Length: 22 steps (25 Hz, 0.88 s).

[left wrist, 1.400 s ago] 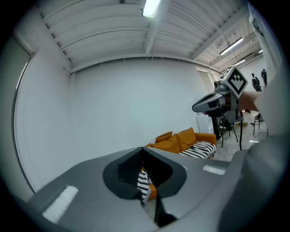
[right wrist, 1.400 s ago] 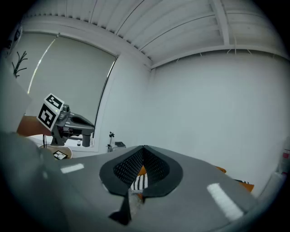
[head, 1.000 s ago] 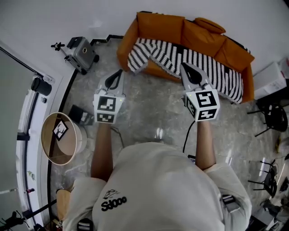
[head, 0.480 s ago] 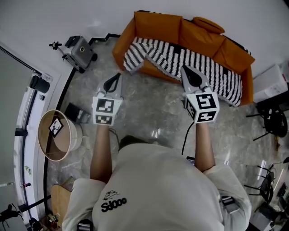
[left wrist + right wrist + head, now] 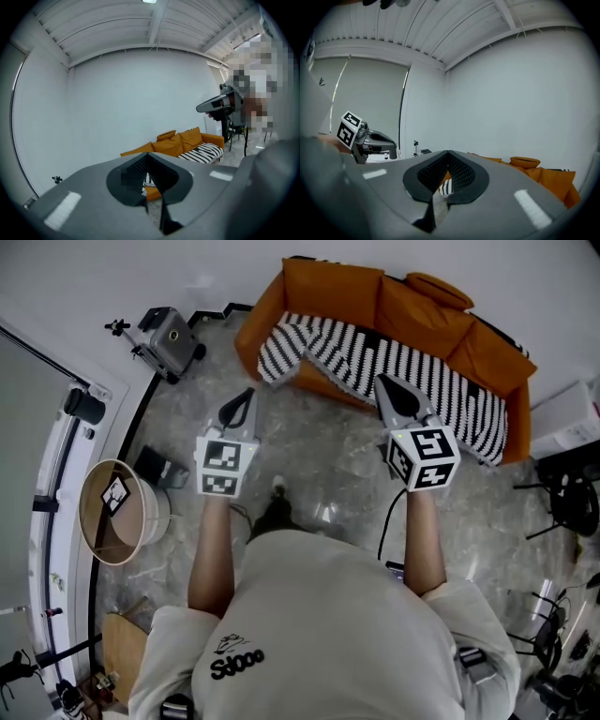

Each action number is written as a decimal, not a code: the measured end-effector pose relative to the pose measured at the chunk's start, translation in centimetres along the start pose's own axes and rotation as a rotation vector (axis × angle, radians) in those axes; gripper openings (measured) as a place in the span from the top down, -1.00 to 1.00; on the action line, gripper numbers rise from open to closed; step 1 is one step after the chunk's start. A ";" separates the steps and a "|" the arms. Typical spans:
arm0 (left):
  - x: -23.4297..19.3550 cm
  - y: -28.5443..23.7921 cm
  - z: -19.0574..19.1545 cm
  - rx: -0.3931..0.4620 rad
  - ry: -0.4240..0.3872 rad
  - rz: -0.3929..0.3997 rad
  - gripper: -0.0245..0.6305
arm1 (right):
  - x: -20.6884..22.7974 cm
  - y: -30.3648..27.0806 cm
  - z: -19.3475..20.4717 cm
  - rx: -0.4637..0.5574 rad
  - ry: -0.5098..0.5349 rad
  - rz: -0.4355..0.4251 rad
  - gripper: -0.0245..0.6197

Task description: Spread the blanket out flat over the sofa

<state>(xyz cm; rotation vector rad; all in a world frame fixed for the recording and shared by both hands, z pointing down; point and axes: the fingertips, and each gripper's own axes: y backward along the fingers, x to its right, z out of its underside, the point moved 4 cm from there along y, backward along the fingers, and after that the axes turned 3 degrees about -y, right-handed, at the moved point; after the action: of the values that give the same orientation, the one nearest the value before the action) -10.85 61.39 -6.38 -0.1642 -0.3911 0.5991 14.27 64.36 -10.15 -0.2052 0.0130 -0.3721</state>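
**Both grippers closed and empty, held out ahead**

The left gripper (image 5: 247,394) sits left of centre and the right gripper (image 5: 380,380) right of centre, both pointing toward the upper frame. Each pair of jaws meets at the tips with nothing between. Bare forearms (image 5: 211,549) reach forward from the torso, roughly parallel.

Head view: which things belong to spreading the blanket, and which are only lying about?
For the job: black-and-white striped blanket, orange cushioned sofa, left gripper, right gripper.
Lying about: round tan tub, grey floor device, white box.

Bare studio room, orange sofa (image 5: 412,313), marble floor (image 5: 319,460)
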 end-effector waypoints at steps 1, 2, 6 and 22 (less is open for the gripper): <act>-0.1 -0.3 0.2 -0.002 0.000 0.002 0.89 | 0.1 -0.4 0.1 -0.003 -0.007 0.000 0.91; -0.1 -0.6 0.4 -0.006 -0.001 0.004 0.89 | 0.2 -0.7 0.3 -0.007 -0.008 0.000 0.91; -1.2 -2.3 1.0 -0.008 0.009 0.004 0.89 | 0.6 -2.6 0.7 -0.025 0.001 0.000 0.91; -13.4 -16.7 3.6 -0.034 0.031 0.046 0.89 | 5.5 -18.9 -1.9 -0.091 0.018 0.072 0.91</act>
<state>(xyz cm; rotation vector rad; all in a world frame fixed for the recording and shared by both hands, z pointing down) -13.75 40.18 -2.90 -0.2152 -0.3684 0.6346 12.52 44.75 -8.09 -0.2901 0.0551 -0.3023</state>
